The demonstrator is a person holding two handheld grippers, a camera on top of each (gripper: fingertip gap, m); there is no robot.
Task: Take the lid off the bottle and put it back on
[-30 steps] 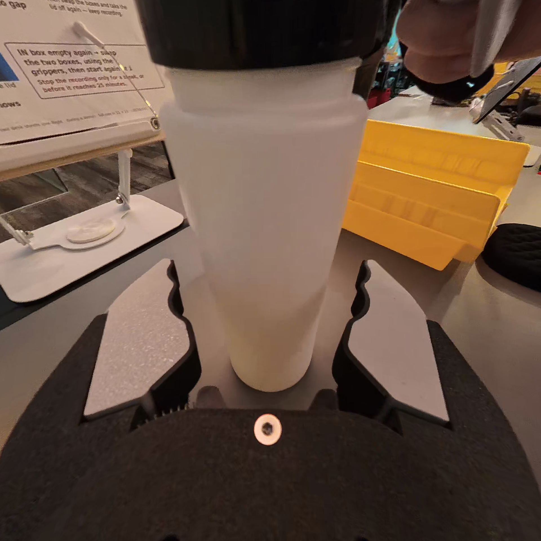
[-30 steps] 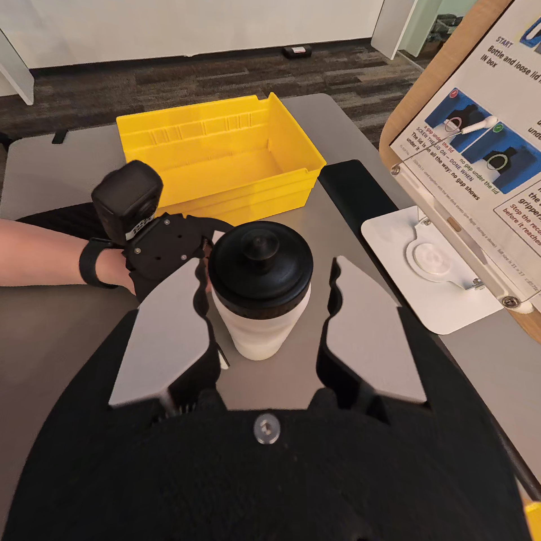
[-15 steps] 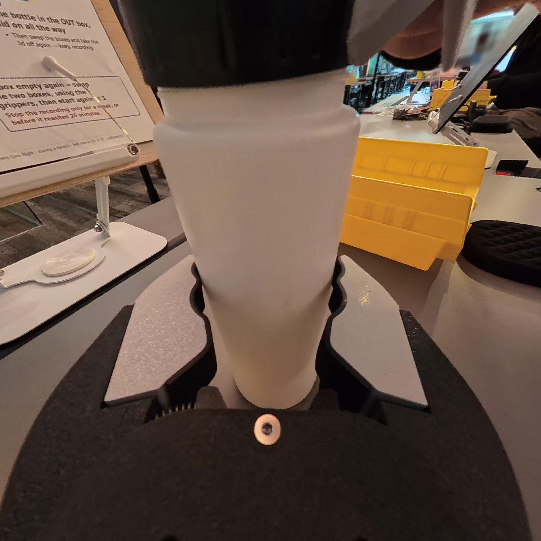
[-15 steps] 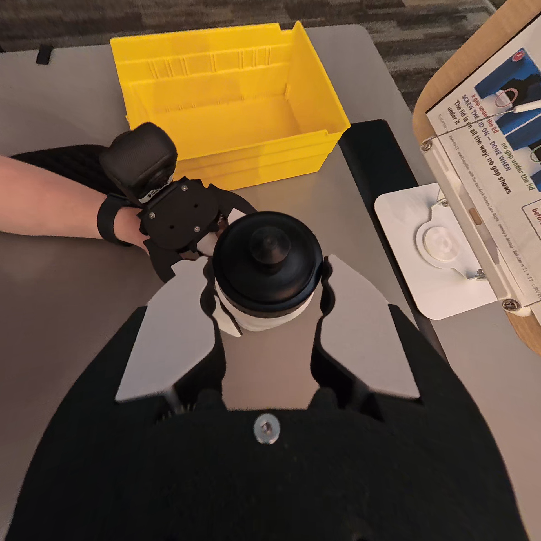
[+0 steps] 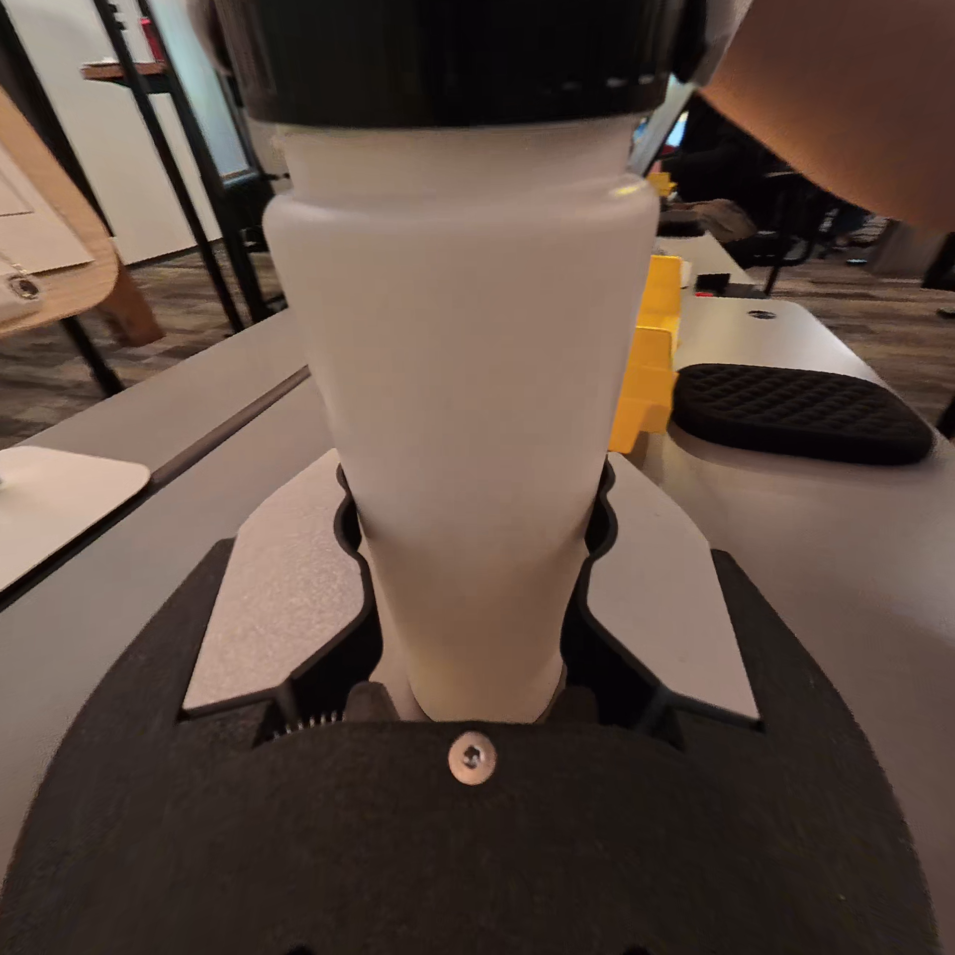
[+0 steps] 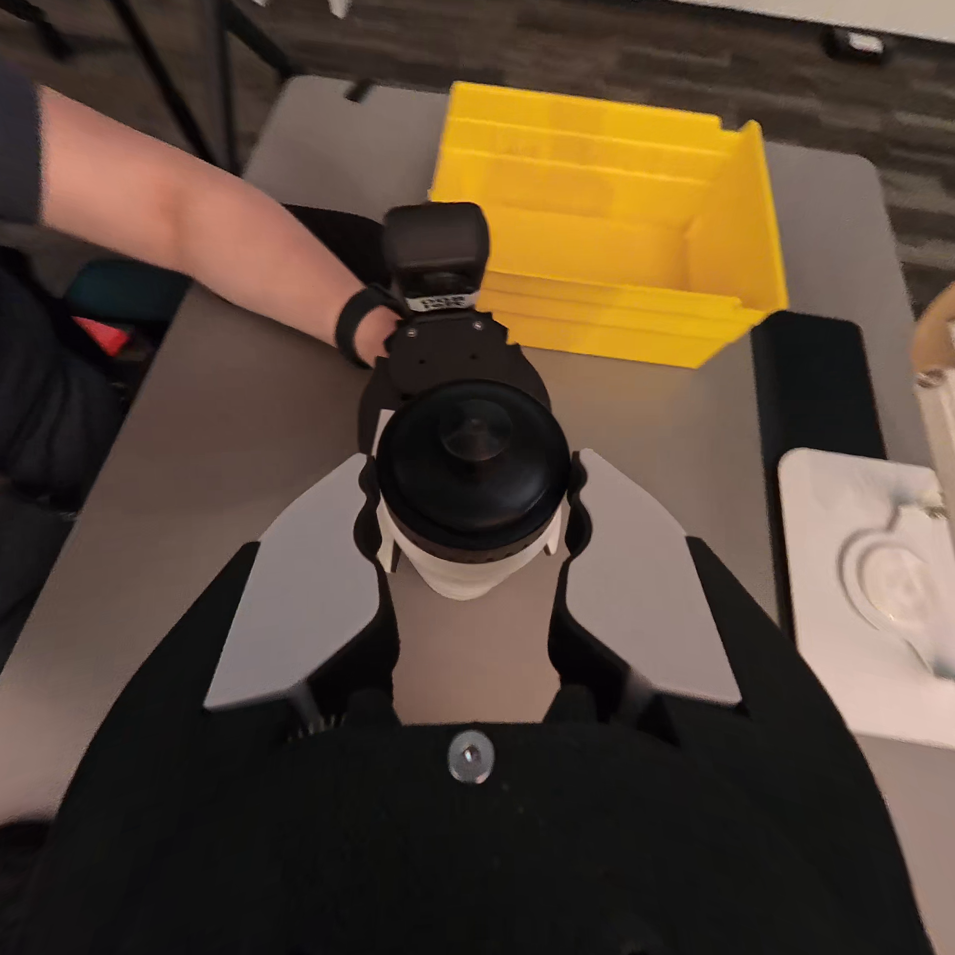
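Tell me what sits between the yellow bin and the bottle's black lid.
In the right wrist view, the left gripper on the white plastic bottle sits between the yellow plastic bin and the round black lid.

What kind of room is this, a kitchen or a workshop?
Probably an office-style lab or workspace: a grey table with a yellow parts bin, carpeted floor, and more desks and chairs behind.

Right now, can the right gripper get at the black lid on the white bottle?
Probably yes. The right gripper already has a finger on each side of the black lid, apparently touching its rim, with nothing between. The left gripper clamps the white bottle lower down, clear of the lid.
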